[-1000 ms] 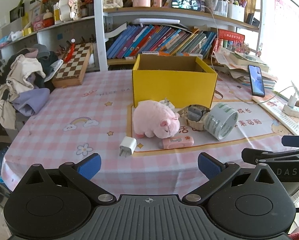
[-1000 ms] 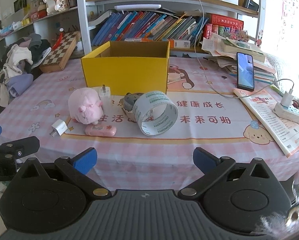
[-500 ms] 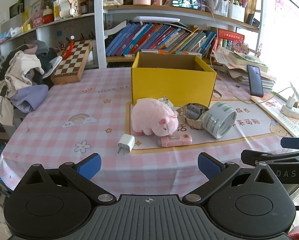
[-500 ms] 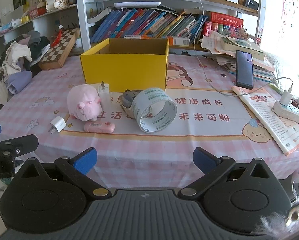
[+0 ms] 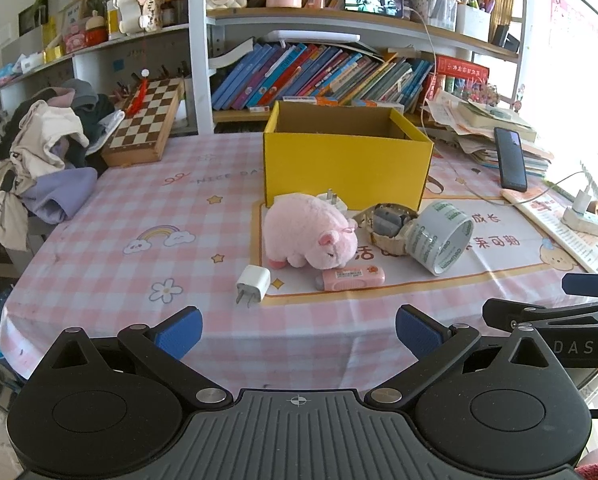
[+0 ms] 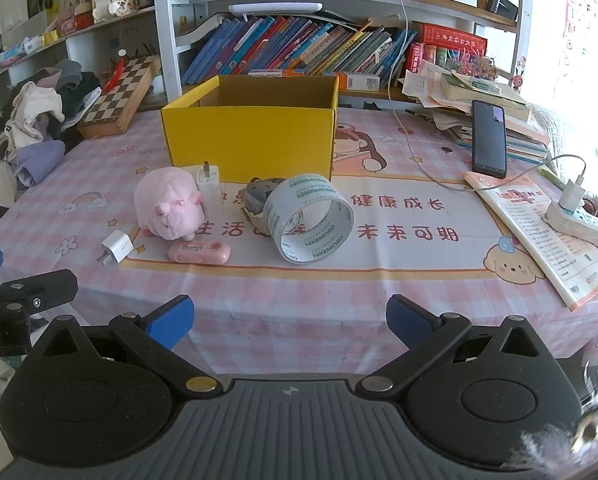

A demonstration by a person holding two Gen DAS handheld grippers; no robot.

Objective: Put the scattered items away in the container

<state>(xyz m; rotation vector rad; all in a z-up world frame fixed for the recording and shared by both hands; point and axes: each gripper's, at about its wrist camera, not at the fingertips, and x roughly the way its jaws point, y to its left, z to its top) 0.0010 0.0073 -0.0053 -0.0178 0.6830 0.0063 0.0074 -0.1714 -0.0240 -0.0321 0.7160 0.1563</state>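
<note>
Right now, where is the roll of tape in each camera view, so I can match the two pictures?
Left wrist view: the roll of tape stands on edge right of centre, in front of the yellow box's right corner.
Right wrist view: the roll of tape is near the middle, below the box's right front corner.
Shared landmark: the yellow box, just behind the tape in both views.

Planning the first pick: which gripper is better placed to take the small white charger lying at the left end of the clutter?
Left, probably. The white charger lies just ahead of the left gripper, slightly left of centre; from the right gripper it sits far left. Both are open and empty.
</note>
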